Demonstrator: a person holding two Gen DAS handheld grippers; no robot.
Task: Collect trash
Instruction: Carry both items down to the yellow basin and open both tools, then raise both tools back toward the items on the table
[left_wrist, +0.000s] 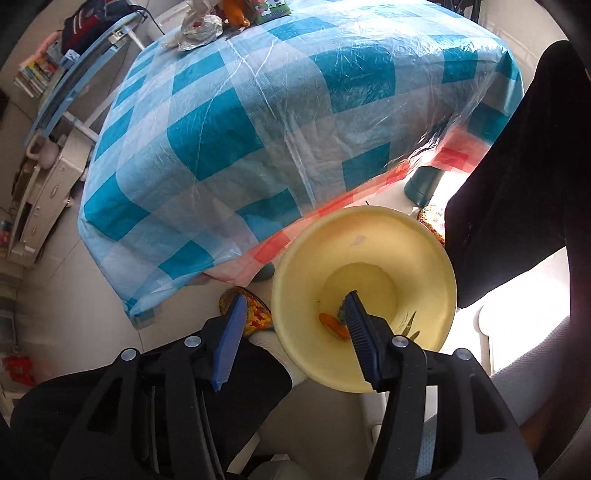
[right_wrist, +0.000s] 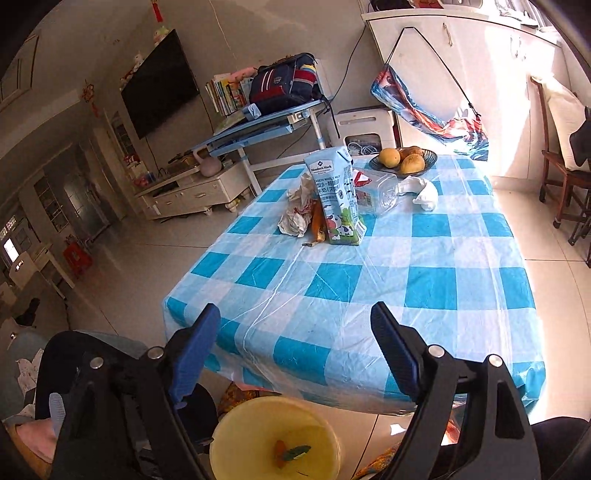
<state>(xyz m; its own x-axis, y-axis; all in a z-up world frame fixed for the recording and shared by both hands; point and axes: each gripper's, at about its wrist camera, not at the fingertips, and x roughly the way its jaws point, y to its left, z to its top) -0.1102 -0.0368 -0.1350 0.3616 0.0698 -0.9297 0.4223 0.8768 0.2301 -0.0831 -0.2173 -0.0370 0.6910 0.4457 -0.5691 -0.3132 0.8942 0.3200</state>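
Trash is seen in two places. A group of it lies on the far part of the worktop (right_wrist: 461, 258), which is covered by a blue-and-white checked cloth under clear plastic: a milk carton (right_wrist: 338, 195) stands upright, a crumpled wrapper (right_wrist: 297, 210) lies against its left side, a banana peel (right_wrist: 318, 225) leans at its front left corner, a clear plastic bottle (right_wrist: 380, 194) lies on its side just behind and to the right, and a crumpled white tissue (right_wrist: 424, 192) rests beside the bottle's neck. A dark plate of mangoes (right_wrist: 404, 158) sits behind these, near the far edge. More trash is already inside the yellow bucket (left_wrist: 295, 280), which stands on the floor just beside the near edge of the worktop: an orange scrap (left_wrist: 327, 319) and a green scrap (right_wrist: 297, 451) lie on its bottom.

The left gripper (left_wrist: 293, 306) is held above the bucket with its jaws spread and nothing between them; one blue pad is seen over the bucket's opening, the other outside its rim. The right gripper (right_wrist: 295, 317) is held over the near edge of the worktop, its jaws spread wide and holding nothing, well apart from the trash group.
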